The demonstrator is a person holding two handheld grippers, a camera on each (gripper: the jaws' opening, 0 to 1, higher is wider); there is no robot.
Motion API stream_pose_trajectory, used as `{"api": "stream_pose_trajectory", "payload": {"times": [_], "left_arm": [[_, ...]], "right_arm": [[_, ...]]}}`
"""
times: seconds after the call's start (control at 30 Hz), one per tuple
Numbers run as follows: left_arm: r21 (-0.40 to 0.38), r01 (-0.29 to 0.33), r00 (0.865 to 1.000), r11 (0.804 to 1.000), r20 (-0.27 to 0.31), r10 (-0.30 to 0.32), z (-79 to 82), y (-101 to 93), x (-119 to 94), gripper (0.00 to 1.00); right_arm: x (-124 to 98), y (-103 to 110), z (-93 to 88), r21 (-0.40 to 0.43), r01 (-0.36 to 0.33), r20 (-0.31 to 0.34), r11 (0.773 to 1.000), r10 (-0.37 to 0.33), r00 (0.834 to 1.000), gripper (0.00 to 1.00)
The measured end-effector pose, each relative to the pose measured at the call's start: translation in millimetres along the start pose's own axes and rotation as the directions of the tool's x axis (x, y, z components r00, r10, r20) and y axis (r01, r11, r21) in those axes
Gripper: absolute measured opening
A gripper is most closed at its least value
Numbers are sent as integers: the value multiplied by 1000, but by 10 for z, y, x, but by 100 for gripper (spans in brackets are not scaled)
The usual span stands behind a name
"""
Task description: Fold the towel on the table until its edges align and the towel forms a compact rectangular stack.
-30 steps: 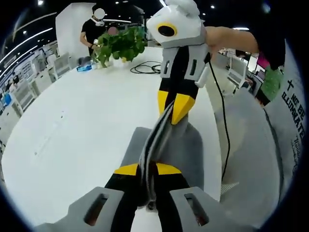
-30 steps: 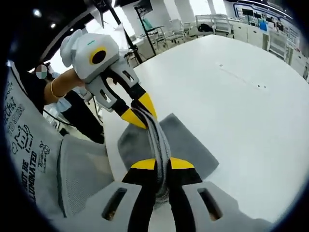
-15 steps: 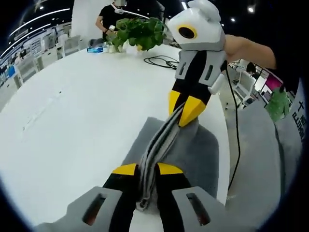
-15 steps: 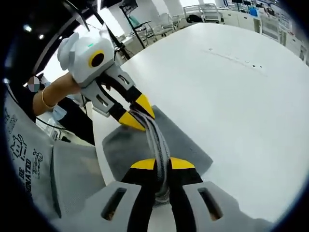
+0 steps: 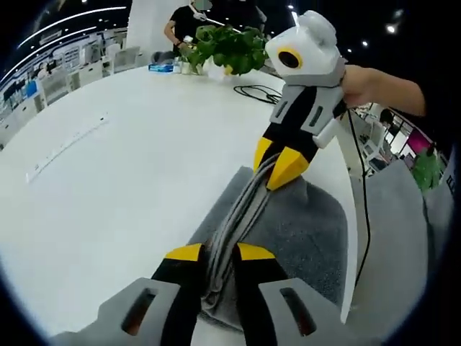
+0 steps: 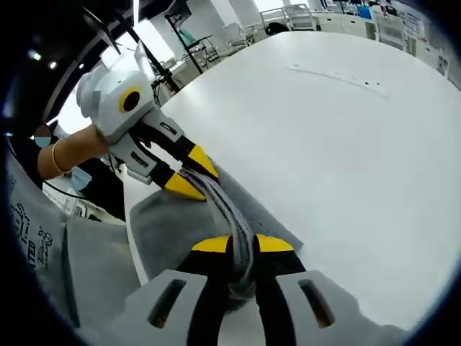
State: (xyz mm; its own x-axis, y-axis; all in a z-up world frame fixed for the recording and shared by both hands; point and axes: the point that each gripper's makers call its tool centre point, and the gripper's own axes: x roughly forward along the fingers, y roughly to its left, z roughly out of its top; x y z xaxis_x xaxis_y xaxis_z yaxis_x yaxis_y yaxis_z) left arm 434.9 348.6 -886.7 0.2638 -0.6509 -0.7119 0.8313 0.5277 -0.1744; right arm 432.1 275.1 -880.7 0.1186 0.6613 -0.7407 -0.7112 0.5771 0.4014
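We see one grey towel [image 5: 288, 231] on the white desk [image 5: 108, 187], its bunched edge, perhaps several layers, clamped by both the left hand-held gripper [image 5: 212, 254] and right hand-held gripper [image 6: 241, 246].

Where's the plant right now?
In the left gripper view the plant stands at the far end of the white table, beside a person in black, with a coiled black cable just on the near side of it.

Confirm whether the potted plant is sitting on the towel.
No. In the left gripper view the potted plant stands far across the white table, well apart from the grey towel.
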Motion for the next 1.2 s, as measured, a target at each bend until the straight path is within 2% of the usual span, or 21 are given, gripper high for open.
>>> {"api": "stream_pose_trajectory", "payload": {"times": [0.03, 0.1, 0.2, 0.23, 0.33, 0.6, 1.1, 1.2], "left_arm": [[-3, -3, 1000, 1000, 7, 3, 12, 15, -14, 18], [-16, -5, 1000, 1000, 18, 5, 32, 45, -32, 18], [-33, -38, 999, 999, 37, 40, 75, 129, -69, 17], [-35, -64, 997, 997, 41, 66, 88, 189, -96, 17], [-68, -82, 994, 994, 61, 86, 122, 275, -147, 17], [-101, -122, 987, 987, 93, 132, 167, 397, -329, 17], [-57, -176, 978, 983, 99, 181, 152, 343, -631, 18], [-39, -171, 980, 984, 98, 174, 141, 282, -673, 18]], "right_arm": [[-13, -12, 39, 16, 2, 31, 1000, -2, 1000, 11], [-40, -22, 51, 35, -8, 43, 999, 6, 999, 12], [-103, -55, 140, 50, 6, 95, 999, -10, 995, 12], [-123, -68, 161, 48, 11, 104, 999, -15, 994, 11], [-204, -123, 225, 33, 39, 126, 999, -42, 991, 8], [-346, -168, 330, 28, 70, 171, 997, -74, 983, 11], [-565, -133, 252, -6, 116, 187, 993, -113, 976, 21], [-628, -82, 268, -14, 104, 222, 994, -98, 970, 23]]}}
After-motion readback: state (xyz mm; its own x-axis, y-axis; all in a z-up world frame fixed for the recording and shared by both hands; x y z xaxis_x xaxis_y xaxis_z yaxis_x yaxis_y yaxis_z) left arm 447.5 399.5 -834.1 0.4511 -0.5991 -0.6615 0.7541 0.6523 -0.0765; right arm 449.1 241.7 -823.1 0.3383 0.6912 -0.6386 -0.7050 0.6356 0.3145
